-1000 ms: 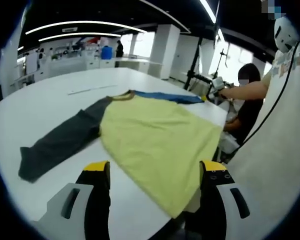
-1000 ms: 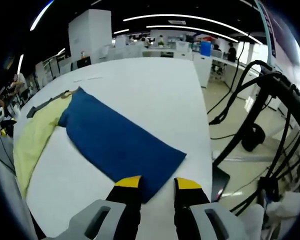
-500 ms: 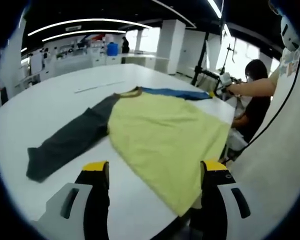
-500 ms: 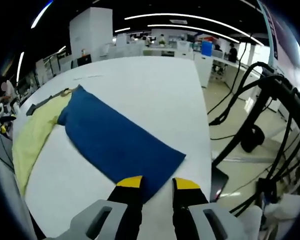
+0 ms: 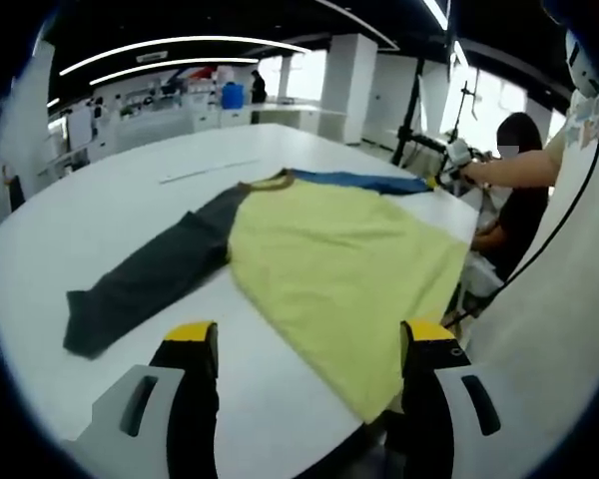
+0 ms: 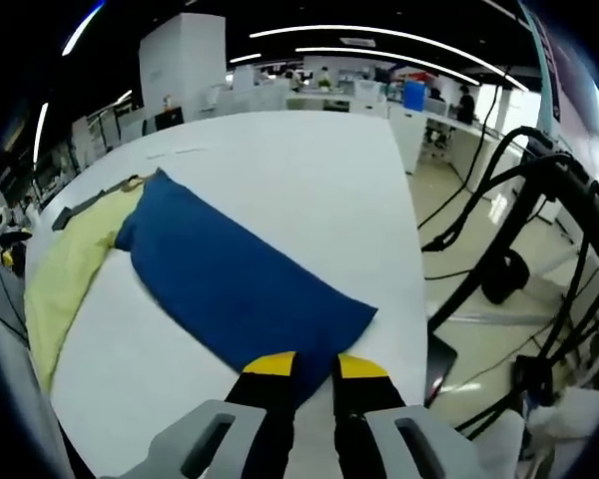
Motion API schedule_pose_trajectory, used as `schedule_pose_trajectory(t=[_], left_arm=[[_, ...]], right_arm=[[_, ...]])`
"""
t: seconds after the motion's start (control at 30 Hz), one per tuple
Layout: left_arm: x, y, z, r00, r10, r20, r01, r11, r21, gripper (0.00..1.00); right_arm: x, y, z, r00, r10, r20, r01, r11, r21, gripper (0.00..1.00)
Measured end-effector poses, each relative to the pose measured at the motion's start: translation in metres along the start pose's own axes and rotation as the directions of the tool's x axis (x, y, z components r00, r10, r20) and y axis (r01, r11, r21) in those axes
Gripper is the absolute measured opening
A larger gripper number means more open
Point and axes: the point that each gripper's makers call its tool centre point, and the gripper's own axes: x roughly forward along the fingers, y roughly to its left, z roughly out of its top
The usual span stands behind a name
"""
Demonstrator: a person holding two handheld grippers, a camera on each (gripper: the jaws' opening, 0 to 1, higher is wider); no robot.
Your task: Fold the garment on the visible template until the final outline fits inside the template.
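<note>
A long-sleeved shirt lies flat on the white table (image 5: 100, 210). It has a yellow body (image 5: 344, 264), a grey sleeve (image 5: 150, 279) stretched toward the near left, and a blue sleeve (image 5: 364, 182) at the far side. My left gripper (image 5: 307, 344) hangs open over the table just short of the yellow hem, with nothing between its jaws. In the right gripper view the blue sleeve (image 6: 230, 274) runs toward me from the yellow body (image 6: 65, 274). My right gripper (image 6: 316, 367) has its jaws drawn in on the sleeve's cuff end near the table edge.
A thin pale strip (image 5: 210, 170) lies on the table beyond the collar. A seated person in black (image 5: 514, 200) is past the far table edge. Black cables and a stand (image 6: 519, 230) fill the floor off the table's right side (image 6: 409, 299).
My right gripper's jaws have narrowed onto the blue cuff, which has bunched slightly. The left gripper view has shifted a little; the shirt lies as before.
</note>
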Motion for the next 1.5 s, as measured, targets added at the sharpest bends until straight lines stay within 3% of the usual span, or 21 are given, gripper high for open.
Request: schedule_pose_trajectory(t=[0.13, 0.37, 0.93, 1.5], left_arm=[[-0.002, 0.001, 0.0, 1.0, 0.001, 0.004, -0.001, 1.0, -0.005, 0.71], [-0.007, 0.003, -0.002, 1.0, 0.004, -0.002, -0.004, 1.0, -0.005, 0.71], [-0.007, 0.006, 0.001, 1.0, -0.005, 0.01, 0.005, 1.0, 0.028, 0.74], [-0.013, 0.011, -0.009, 0.999, -0.03, 0.018, 0.03, 0.999, 0.029, 0.74]], right_arm=[[0.002, 0.004, 0.002, 1.0, 0.009, 0.0, -0.009, 0.999, -0.034, 0.0], [0.003, 0.003, 0.003, 1.0, -0.012, -0.001, 0.011, 0.998, -0.069, 0.0], [-0.016, 0.006, 0.035, 0.995, -0.019, 0.101, 0.023, 0.999, -0.035, 0.0], [-0.024, 0.042, 0.068, 0.989, 0.02, 0.147, -0.012, 0.998, -0.055, 0.0]])
